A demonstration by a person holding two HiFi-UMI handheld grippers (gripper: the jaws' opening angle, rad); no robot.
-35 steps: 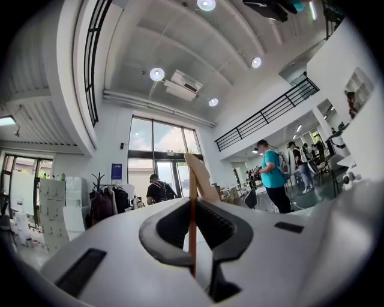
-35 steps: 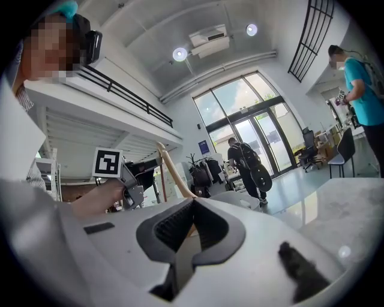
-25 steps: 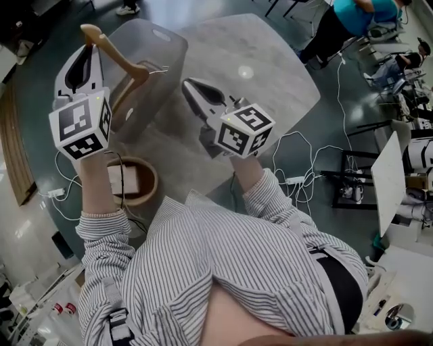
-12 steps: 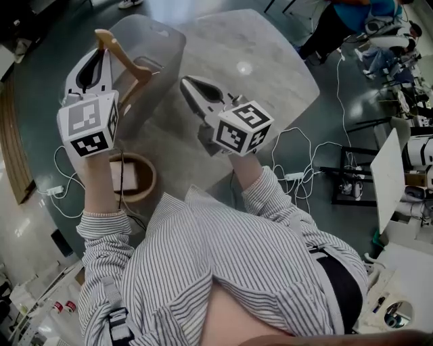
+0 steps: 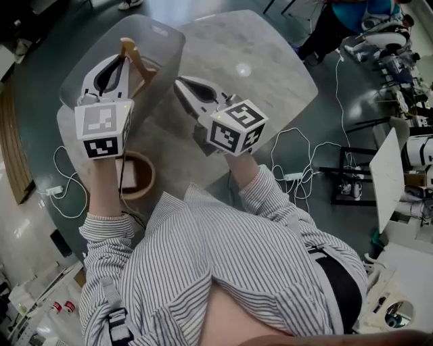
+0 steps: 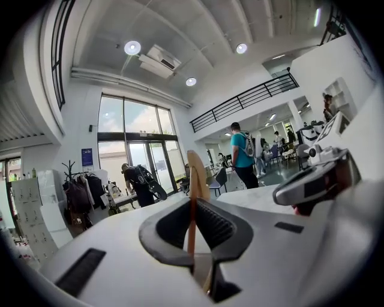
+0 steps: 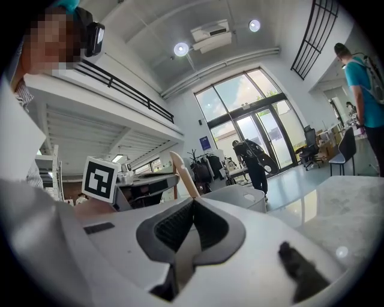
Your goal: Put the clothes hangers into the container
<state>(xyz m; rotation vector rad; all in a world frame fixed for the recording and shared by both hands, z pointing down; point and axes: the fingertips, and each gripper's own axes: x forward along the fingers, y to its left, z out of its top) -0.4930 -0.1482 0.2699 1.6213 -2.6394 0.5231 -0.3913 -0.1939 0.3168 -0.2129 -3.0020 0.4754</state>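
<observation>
A light wooden clothes hanger stands up out of my left gripper, which is shut on it. In the left gripper view the hanger's thin edge runs upright between the two dark pads. Hanger and gripper hang over the translucent grey container at the table's far left. My right gripper is beside it over the table, jaws shut with nothing between them. From the right gripper view I see the hanger, the left gripper's marker cube and the container behind.
The round marbled table reaches to the right of the container. A brown round tub sits on the floor below my left arm, with cables trailing around. People and desks fill the far right.
My left gripper has carried the hanger to the right, further over the container. The right gripper has shifted slightly left and stays shut.
</observation>
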